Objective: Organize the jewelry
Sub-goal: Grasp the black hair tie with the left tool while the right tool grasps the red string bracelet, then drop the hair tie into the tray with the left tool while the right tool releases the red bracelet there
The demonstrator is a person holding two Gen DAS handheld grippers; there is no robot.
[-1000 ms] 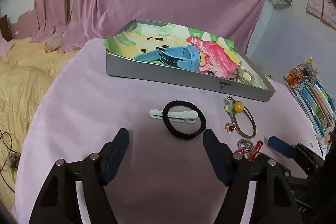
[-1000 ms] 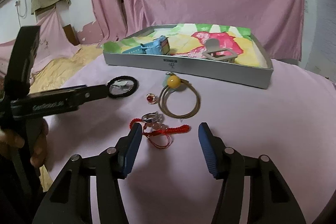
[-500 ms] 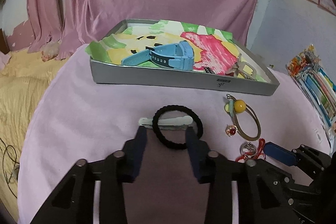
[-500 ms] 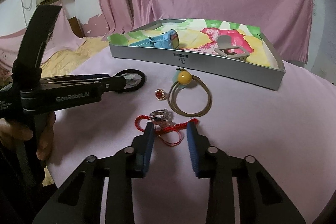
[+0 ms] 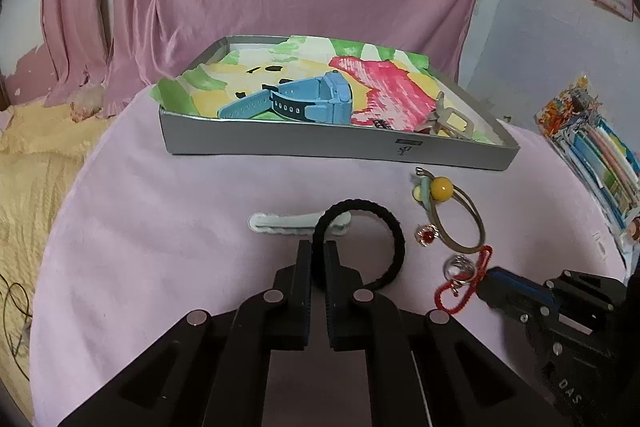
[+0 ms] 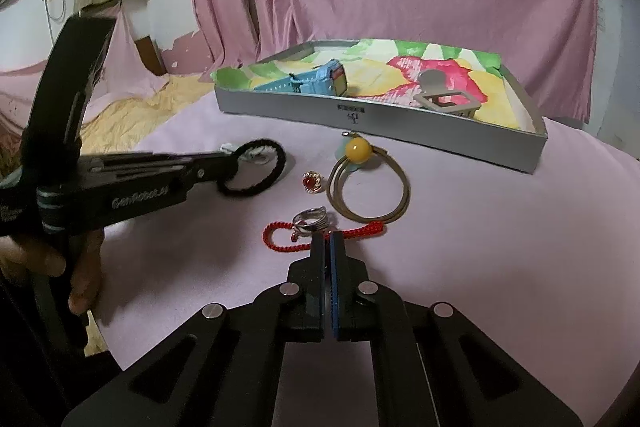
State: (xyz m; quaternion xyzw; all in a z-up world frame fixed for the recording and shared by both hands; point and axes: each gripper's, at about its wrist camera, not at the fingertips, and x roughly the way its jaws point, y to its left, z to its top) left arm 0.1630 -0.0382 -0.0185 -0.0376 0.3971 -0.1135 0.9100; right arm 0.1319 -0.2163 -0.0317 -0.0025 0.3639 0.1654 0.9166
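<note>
In the left wrist view, the left gripper (image 5: pixel 317 259) has its two fingers pressed together on the near left edge of a black hair tie (image 5: pixel 360 239), which lies on the pink tablecloth (image 5: pixel 160 227) and overlaps the right end of a pale hair clip (image 5: pixel 288 223). To the right lie a brown loop with a yellow bead (image 5: pixel 452 211), a small red-stone ring (image 5: pixel 427 235) just beside it, and a silver ring (image 5: pixel 460 269) resting on a red braided cord (image 5: pixel 460 287). The right gripper (image 5: pixel 496 287) reaches in from the lower right, its blue-padded tip at the cord. Farther back stands a grey tray (image 5: pixel 320 149) lined with a bright painted sheet, holding a blue watch (image 5: pixel 304 101) on the left and a beige claw clip (image 5: pixel 448 119) on the right. In the right wrist view, the right gripper (image 6: pixel 327 243) is closed down to a thin slit, with the red braided cord (image 6: pixel 288 227) caught between its fingertips; the cord trails out to either side and the silver ring (image 6: pixel 310 221) sits on it just ahead. The left gripper (image 6: pixel 224 169), held by a hand (image 6: pixel 60 267) at the left edge, pinches the black hair tie (image 6: pixel 264 167). The red-stone ring (image 6: pixel 311 182) and the brown loop with a yellow bead (image 6: pixel 368 183) lie between the grippers and the grey tray (image 6: pixel 380 123), where the blue watch (image 6: pixel 316 83) and the claw clip (image 6: pixel 444 95) rest.
</note>
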